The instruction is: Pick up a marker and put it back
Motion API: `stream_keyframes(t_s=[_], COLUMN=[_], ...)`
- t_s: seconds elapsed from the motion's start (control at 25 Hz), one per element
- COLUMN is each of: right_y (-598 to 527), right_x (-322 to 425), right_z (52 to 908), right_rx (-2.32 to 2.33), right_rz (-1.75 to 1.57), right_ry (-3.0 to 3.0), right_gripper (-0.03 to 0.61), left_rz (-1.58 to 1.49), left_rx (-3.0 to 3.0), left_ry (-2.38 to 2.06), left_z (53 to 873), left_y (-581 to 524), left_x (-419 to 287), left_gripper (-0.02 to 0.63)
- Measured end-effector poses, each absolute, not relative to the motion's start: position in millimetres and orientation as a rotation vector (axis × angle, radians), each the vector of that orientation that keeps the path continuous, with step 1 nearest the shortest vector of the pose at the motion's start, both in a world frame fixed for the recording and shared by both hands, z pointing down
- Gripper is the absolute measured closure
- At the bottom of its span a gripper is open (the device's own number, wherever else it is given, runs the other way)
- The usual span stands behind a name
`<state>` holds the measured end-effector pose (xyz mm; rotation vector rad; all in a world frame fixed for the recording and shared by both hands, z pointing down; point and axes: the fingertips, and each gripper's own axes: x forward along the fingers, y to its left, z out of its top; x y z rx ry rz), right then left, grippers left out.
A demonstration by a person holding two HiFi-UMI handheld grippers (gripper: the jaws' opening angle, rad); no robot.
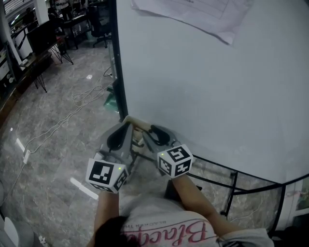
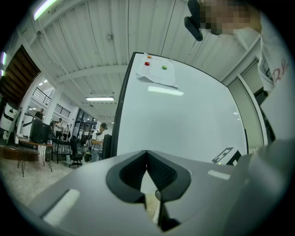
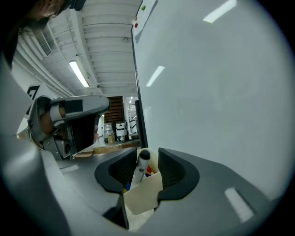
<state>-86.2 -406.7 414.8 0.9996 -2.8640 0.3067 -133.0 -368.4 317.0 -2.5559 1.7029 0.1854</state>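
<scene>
Right gripper view: right gripper (image 3: 147, 151) wide open, marker (image 3: 139, 169) standing in box (image 3: 143, 196) between its jaws, untouched.

The whiteboard (image 1: 203, 87) face was smooth, glossy white and mirrored the ceiling lights; its edge frame was dark. The sheet (image 1: 193, 14) at its top edge was thin white paper. The left gripper (image 2: 146, 154) and right gripper (image 3: 148, 159) were matt grey plastic with black, finely textured pads. The box (image 3: 143, 196) looked like matt cream card. The marker (image 3: 139, 170) had a smooth white plastic barrel and a black cap. The floor (image 1: 58, 140) was mottled grey stone-look tile.
</scene>
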Motion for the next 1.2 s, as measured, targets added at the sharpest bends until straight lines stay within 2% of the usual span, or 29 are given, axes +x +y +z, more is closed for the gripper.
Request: stream_keyframes(t_s=[0.52,0.68,0.76,1.2], right_y=[-390,-383,-381,-373], right_x=[-57,-52,-50,-48], right_z=[332,315,314,310], right_rx=[1.07,1.093,1.097,1.09], right_rz=[0.055,-0.011,-0.023,-0.054], right_ry=[-2.967,-2.983,-2.981,-2.965], right_gripper=[0.468,0.556,0.575,0.577], left_rz=[0.207,0.211,0.214,0.218], left_rx=[-2.577,-2.582,-2.583,-2.598], left_ry=[1.662,1.647,1.639,1.61], left_z=[312,309,308,305], left_y=[-369,-368,-367,-364], left_x=[-128,-127,-126,-122], left_gripper=[0.614,0.614,0.614,0.614])
